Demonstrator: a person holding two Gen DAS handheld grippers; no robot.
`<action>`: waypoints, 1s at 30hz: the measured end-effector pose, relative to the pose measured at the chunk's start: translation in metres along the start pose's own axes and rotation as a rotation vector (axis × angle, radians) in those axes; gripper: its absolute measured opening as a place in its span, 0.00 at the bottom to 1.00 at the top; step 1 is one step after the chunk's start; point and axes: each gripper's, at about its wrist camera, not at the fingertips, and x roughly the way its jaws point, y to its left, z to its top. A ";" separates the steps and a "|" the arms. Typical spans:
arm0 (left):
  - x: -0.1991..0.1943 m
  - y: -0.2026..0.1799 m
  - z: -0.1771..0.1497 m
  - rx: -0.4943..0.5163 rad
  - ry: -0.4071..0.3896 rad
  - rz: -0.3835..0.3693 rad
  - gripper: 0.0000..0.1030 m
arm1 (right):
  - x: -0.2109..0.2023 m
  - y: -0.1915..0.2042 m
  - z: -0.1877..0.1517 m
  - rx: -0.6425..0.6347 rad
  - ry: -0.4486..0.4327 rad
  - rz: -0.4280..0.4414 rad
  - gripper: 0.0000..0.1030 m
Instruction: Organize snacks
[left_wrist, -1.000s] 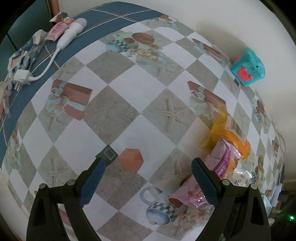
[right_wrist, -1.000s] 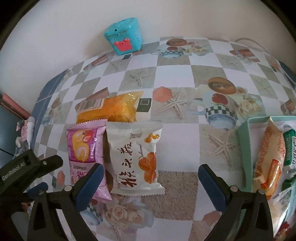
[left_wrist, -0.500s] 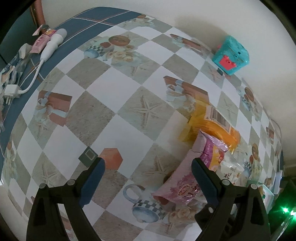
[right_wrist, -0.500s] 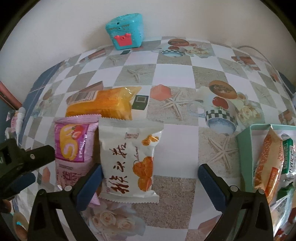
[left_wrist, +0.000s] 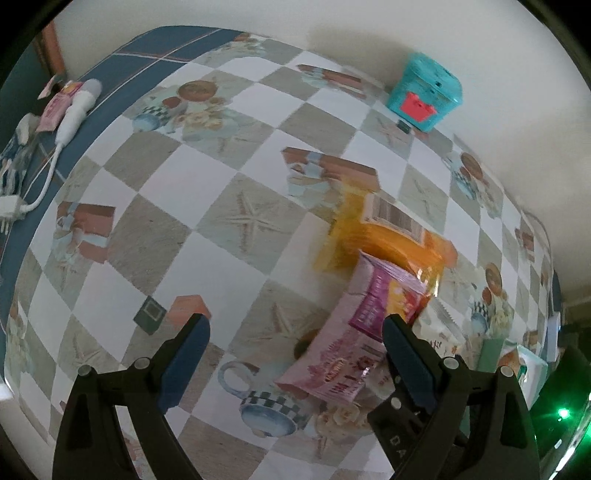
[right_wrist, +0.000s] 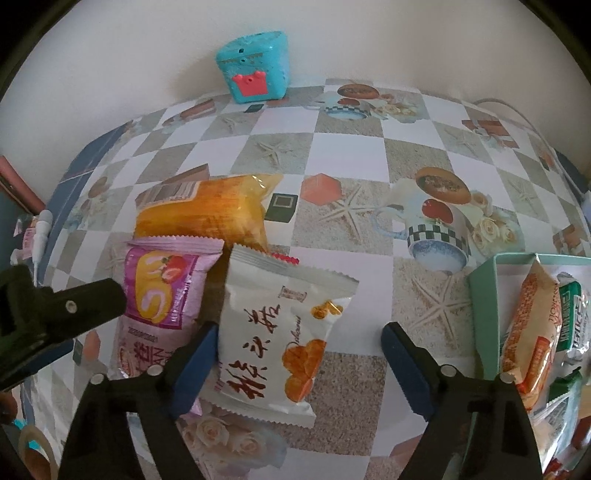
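Note:
Three snack packs lie together on the checked tablecloth. A white pack (right_wrist: 280, 332) with red characters lies between the open jaws of my right gripper (right_wrist: 299, 365). A pink pack (right_wrist: 162, 299) lies to its left, and an orange pack (right_wrist: 207, 218) lies behind both. My left gripper (left_wrist: 295, 354) is open and empty; the pink pack (left_wrist: 354, 347) lies close to its right finger, with the orange pack (left_wrist: 391, 236) beyond. A mint green box (right_wrist: 487, 317) at the right holds several snack packs.
A teal toy box (right_wrist: 255, 70) stands against the wall at the back; it also shows in the left wrist view (left_wrist: 424, 96). A white charger with its cable (left_wrist: 70, 114) lies at the table's far left edge. The left gripper's body (right_wrist: 48, 314) shows left of the pink pack.
Both grippers have moved closer to the snack packs. The right gripper's open jaws now straddle the white pack. The left gripper has swung right towards the pink pack. Both stay open.

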 end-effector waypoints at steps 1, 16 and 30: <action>0.001 -0.003 0.000 0.013 0.003 -0.002 0.92 | -0.001 0.000 0.000 0.000 -0.002 -0.002 0.78; 0.009 -0.030 -0.009 0.126 0.028 0.010 0.92 | -0.010 -0.034 -0.005 0.044 0.009 -0.019 0.53; 0.027 -0.053 -0.020 0.229 0.020 0.134 0.90 | -0.016 -0.043 -0.015 0.056 0.008 -0.027 0.54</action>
